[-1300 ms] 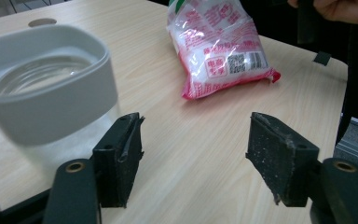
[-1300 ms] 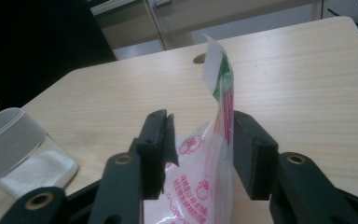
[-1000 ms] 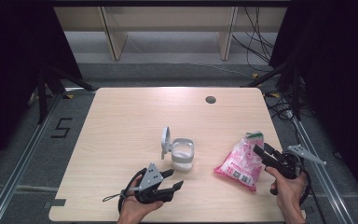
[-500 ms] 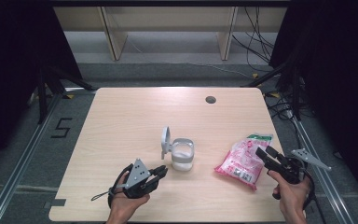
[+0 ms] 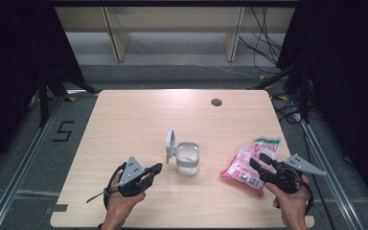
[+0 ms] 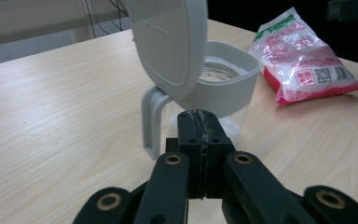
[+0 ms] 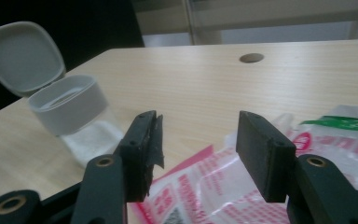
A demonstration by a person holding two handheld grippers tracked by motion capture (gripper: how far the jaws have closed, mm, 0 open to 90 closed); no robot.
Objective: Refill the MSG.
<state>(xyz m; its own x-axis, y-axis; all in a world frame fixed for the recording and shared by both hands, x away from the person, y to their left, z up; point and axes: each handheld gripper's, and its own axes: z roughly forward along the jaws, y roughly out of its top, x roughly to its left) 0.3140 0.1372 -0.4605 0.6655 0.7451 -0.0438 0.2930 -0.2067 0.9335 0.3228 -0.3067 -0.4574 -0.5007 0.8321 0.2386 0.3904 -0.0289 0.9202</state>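
Left claw (image 5: pixel 155 168): jaws just closed, pressed together on nothing; tip aimed at jug handle, just short of it.
Right claw (image 5: pixel 259 161): jaws spread, resting over near end of pink bag, not pinching.
Jug (image 5: pixel 188 158): mid-desk, between both claws, nearer left; upright, clear body, grey collar, lid (image 5: pixel 170 142) hinged up.
Pink bag (image 5: pixel 246 165): flat at right, long axis slanting away; green top far.
Desk (image 5: pixel 139 115): pale wood.

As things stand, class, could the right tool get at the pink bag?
Probably yes: the right tool hovers open right at the pink bag, with nothing between them.
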